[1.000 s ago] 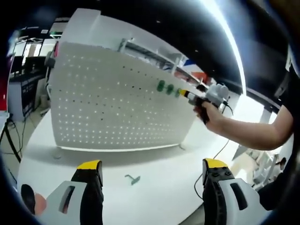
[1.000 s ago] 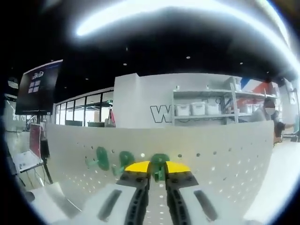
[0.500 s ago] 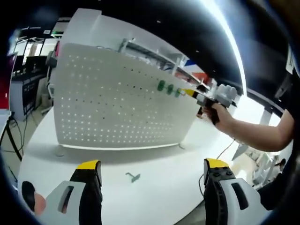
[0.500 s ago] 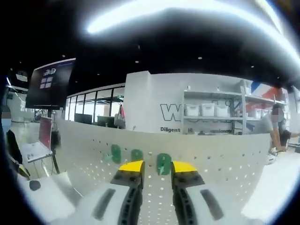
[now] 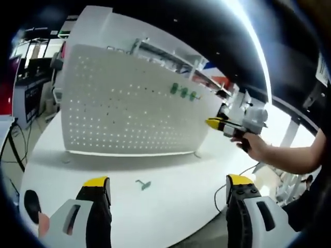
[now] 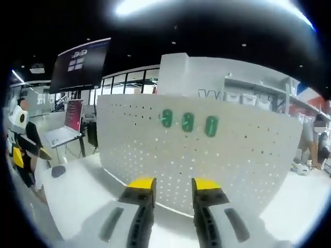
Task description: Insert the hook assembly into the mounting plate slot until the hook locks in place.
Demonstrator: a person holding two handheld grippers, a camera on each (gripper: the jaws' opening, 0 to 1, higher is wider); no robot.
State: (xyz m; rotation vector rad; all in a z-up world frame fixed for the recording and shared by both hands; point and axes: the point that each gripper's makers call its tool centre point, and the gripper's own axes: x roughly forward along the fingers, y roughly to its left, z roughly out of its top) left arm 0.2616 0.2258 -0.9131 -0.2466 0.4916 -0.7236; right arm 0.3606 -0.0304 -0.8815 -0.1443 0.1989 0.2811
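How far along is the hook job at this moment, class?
Done: three green hooks sit in a row on the pegboard.
In hand: nothing; the right gripper is open and empty, clear of the board, and the left gripper is open too.
Left: one loose hook lies on the white table, not yet picked up or fitted.

Left gripper (image 5: pixel 168 188): yellow-tipped jaws spread wide, nothing between them. Right gripper (image 6: pixel 173 184): jaws parted, nothing between them; in the left gripper view it is carried level at right in the person's hand (image 5: pixel 253 146), forearm bare.
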